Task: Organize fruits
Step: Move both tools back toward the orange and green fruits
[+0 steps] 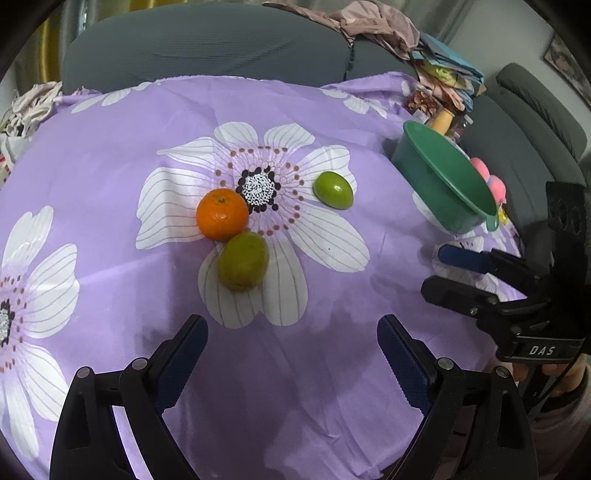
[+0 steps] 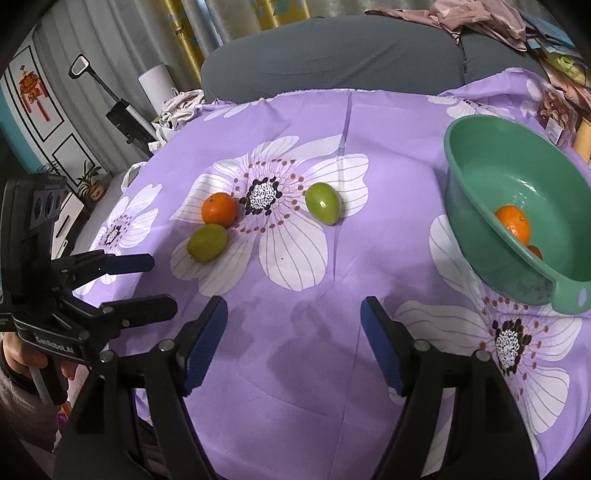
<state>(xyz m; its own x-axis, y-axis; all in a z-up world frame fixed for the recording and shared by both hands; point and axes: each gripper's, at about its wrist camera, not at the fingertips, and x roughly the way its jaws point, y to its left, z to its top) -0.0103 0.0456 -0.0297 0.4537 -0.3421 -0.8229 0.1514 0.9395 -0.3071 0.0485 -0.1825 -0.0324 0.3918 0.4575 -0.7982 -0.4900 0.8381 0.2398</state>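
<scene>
Across the table lies a purple tablecloth (image 1: 110,155) printed with large white flowers, and behind it stands a grey sofa (image 1: 207,44) with crumpled clothing (image 1: 373,22) heaped on its back. At the right side of the cloth sits a green plastic basin (image 2: 480,177), tilted toward the right wrist camera, with one tangerine (image 2: 513,224) visible inside and a second orange fruit partly hidden beneath it. Near the centre of the cloth, an orange tangerine (image 1: 222,214) rests touching a dull green fruit (image 1: 243,260) just below it; a brighter green fruit (image 1: 333,190) lies apart to their right, between the pair and the basin. The left gripper (image 1: 291,354) hovers over bare cloth below the fruits, jaws spread wide, nothing between them. The right gripper (image 2: 293,341) likewise hangs over bare cloth beside the basin, jaws parted and empty. Each is held by a hand at the frame edge.
</scene>
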